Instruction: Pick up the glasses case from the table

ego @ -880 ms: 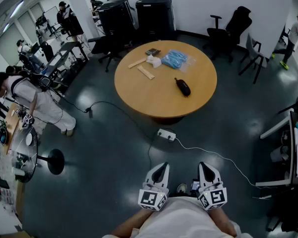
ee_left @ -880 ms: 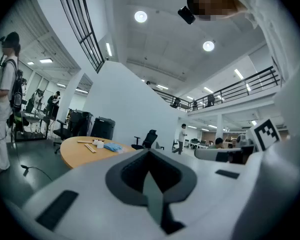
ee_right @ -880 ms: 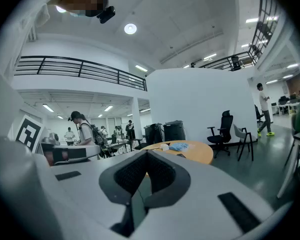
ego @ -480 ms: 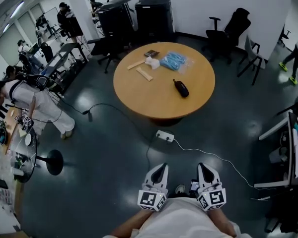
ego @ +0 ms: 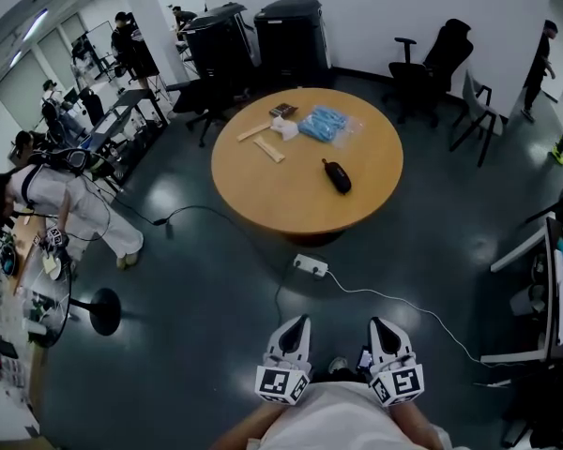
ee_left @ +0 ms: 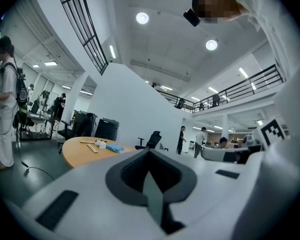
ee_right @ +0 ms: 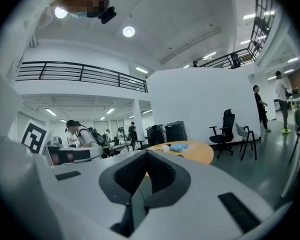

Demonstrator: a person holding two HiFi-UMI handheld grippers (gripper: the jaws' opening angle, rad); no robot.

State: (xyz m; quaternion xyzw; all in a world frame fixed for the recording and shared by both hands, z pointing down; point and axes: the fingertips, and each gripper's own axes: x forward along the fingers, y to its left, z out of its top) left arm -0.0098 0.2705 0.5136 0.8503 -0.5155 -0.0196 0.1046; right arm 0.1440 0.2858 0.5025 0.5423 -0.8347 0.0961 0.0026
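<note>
**Grippers lower in frame, glasses case untouched on the table**

Both grippers have slid a little lower in the head view than a moment ago, and the round table [ego: 253, 200] sits slightly lower in frame too.

At the far left, a person in white [ego: 61, 200] bends over beside a cluttered desk. A white power strip [ego: 310, 265] lies on the dark floor just in front of the table, with its cable trailing off to the right.

On the tabletop, two wooden sticks [ego: 267, 148] lie at the left rear. Beside them is a small white object, and next to that a blue bag [ego: 325, 123]. The glasses case [ego: 335, 176] (dark, oblong, set at a slant) lies flat right of the table's centre, apart from the bag and well apart from both grippers. Black office chairs [ego: 438, 54] stand behind the table to the right.

Close to the person's body, the left gripper [ego: 296, 326] points level toward the table. Its jaws are pressed together with nothing between them. The right gripper [ego: 383, 328], just beside it, is likewise closed and empty.
</note>
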